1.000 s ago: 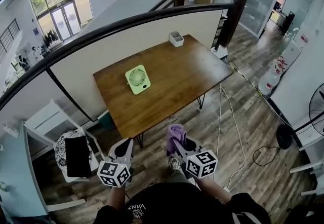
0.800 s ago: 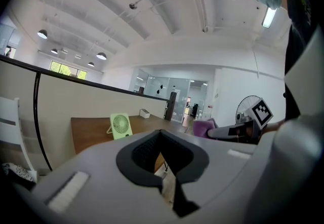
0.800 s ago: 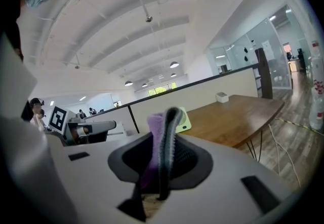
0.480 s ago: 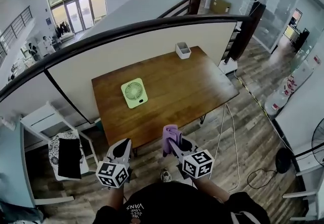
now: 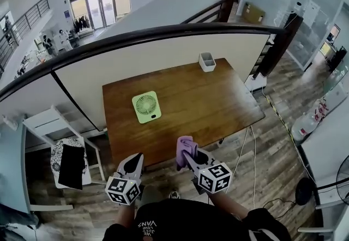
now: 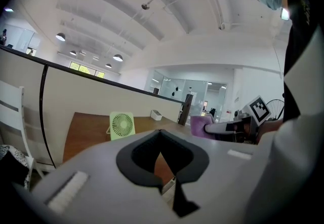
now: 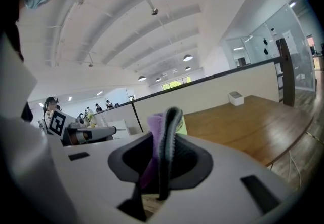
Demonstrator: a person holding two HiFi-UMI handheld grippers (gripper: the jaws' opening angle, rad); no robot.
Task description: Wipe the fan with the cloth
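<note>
Fingers pinch cloth, plain in right gripper view.

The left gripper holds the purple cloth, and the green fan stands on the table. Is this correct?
Not quite. It is the right gripper that holds the purple cloth, as the right gripper view shows. The left gripper is shut and empty. The green fan does stand on the table.

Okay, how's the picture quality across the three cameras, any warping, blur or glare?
Head view: heavy fisheye bows the railing and table, yet the fan is sharp. Left gripper view: dark rounded corners, the fan small but clear. Right gripper view: same dark corners, the cloth looms large up close.
</note>
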